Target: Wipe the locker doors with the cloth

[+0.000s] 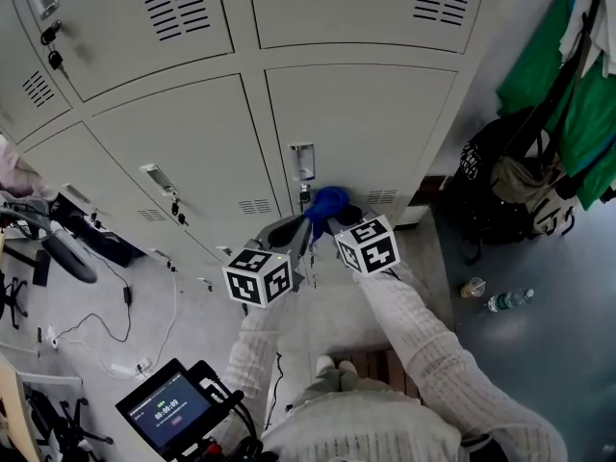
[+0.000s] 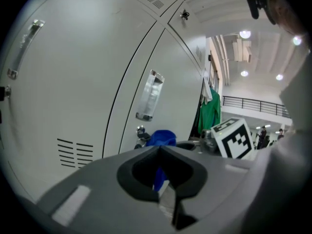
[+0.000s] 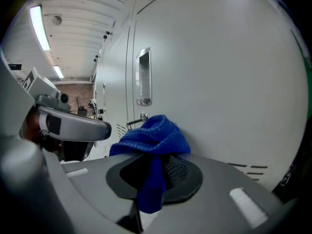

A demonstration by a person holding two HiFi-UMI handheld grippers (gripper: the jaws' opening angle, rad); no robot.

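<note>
Two grippers meet just below the recessed metal handle [image 1: 302, 162] of a smooth, pale steel locker door [image 1: 375, 123]. The right gripper [image 3: 153, 174] is clamped on the blue cloth [image 3: 153, 138], a nubby knit bunched into a soft wad, probably to give a padded face for rubbing the panel under the handle. The left gripper [image 2: 160, 152] hovers alongside, its jaws a narrow slit apart and empty.
</note>
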